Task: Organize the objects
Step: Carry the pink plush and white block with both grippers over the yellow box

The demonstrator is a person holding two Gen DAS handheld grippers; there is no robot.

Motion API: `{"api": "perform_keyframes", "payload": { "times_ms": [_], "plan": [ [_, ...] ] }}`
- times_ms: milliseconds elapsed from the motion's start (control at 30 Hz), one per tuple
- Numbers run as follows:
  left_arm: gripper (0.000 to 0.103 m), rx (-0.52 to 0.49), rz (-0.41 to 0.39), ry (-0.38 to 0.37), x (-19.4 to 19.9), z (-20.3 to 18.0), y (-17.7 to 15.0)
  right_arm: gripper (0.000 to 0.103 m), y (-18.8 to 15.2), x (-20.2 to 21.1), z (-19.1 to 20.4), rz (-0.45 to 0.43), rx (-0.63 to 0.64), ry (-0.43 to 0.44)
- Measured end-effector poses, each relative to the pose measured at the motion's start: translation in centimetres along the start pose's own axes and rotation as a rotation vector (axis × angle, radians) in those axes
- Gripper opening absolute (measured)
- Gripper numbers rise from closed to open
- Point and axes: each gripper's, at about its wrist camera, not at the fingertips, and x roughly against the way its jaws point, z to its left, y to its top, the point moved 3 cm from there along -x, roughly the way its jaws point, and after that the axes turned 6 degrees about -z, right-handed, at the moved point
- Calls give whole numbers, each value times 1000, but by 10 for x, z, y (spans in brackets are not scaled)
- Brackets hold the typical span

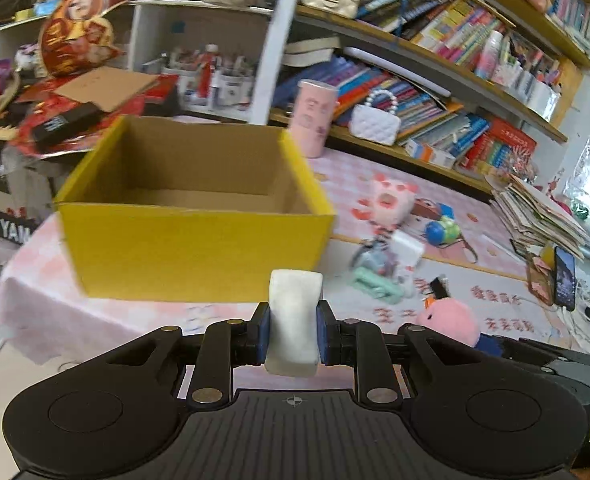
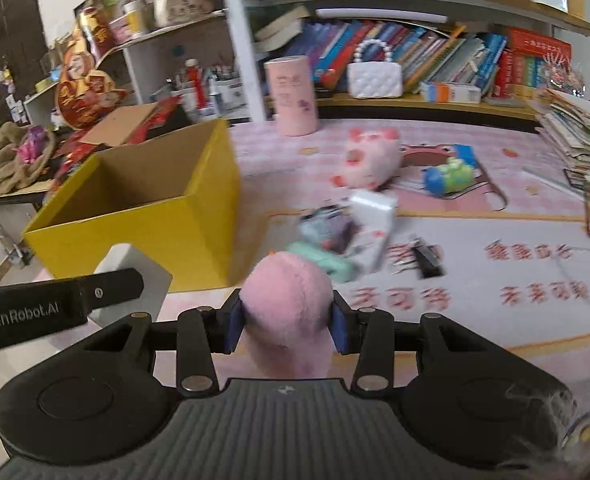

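Two items are held at once. The left gripper [image 1: 293, 334] is clamped narrow on a white block [image 1: 293, 320], upright between the blue pads [image 1: 263, 334]; it looks like soft foam or an eraser-type piece, since its sides pinch inward slightly where the pads press. It is judged light and compliant, with little slip risk, and the mid-height grip looks adequate. The right gripper [image 2: 287, 326] is closed at moderate width on a pink plush toy [image 2: 289, 302]; the fuzzy body bulges above and below the pads [image 2: 235, 330], so it is squeezed rather than rigidly seated. It is judged very light, soft and non-fragile, but the pile can creep under the pads, so a hold across the thickest part of the body is preferred over any limb or edge. The yellow box [image 1: 199, 236] stands open on the desk [image 1: 475, 236], ahead of the left gripper and ahead-left of the right one; its inside appears bare as far as can be seen. It is taken as the likely drop target, though that is only inferred from the task. Its cardboard walls look thin, so contact with the rim should be avoided. Left on the desk: a pink-and-white pig plush [image 2: 369, 160], a blue-green toy [image 2: 449, 176], a white carton [image 2: 371, 220] on a mint-green item [image 2: 321, 262], a pink cylinder [image 2: 293, 96]. Both views are motion-blurred, so fine detail on the small items cannot be told.
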Motion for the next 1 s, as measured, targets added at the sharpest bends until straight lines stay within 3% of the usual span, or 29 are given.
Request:
{"api": "perform_keyframes", "payload": {
  "times_ms": [433,1000],
  "plan": [
    [22,45,-11,39,47,81,-13,40,-29,11,106,30,44,66],
    [22,44,-32,7,51,100,-9,40,-26,10,135,14,81,46]
  ]
}}
